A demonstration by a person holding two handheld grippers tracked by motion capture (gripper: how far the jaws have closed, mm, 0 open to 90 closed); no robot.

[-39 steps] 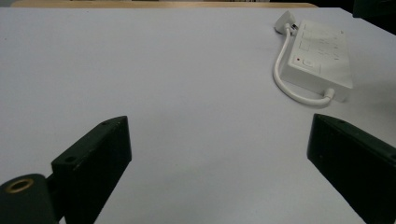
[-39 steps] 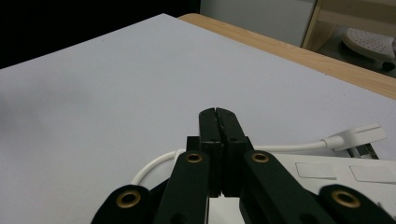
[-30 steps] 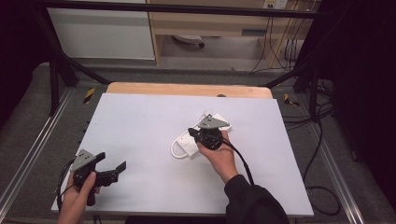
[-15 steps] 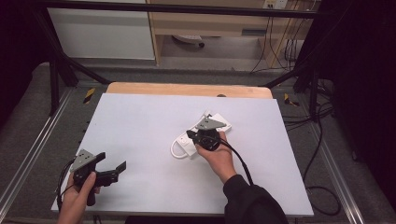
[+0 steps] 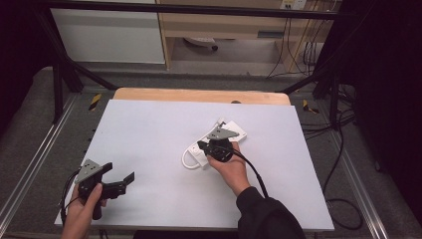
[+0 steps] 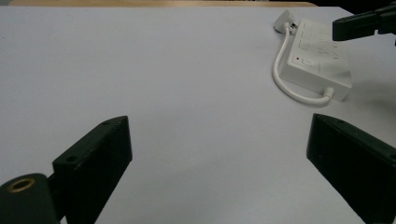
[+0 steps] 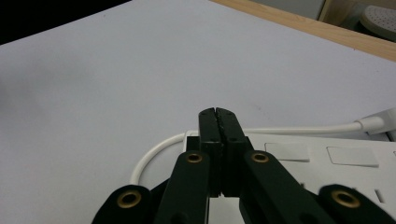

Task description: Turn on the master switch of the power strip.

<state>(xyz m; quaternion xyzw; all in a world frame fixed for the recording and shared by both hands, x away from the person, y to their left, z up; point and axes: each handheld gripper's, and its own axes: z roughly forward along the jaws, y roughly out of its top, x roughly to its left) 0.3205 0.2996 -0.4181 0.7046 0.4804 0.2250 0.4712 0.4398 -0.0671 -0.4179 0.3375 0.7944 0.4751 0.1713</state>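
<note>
**Pressing down on the power strip**

Looks like a poke at a button on the white power strip (image 5: 215, 144), near the middle of the white table (image 5: 149, 129). Right gripper (image 7: 218, 114) shut tight, holding nothing, tip just over the strip's near end. Next: push straight down, gently. Left gripper (image 5: 119, 175) wide open, empty, well apart near the table's front edge.

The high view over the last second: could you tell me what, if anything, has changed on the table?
Hardly anything. The right gripper stays shut, its jaws pressed together over the near end of the white power strip; any shift is too slight to call. The left gripper remains open near the table's front left corner, holding nothing. The power strip and its looped white cord lie where they were.
</note>
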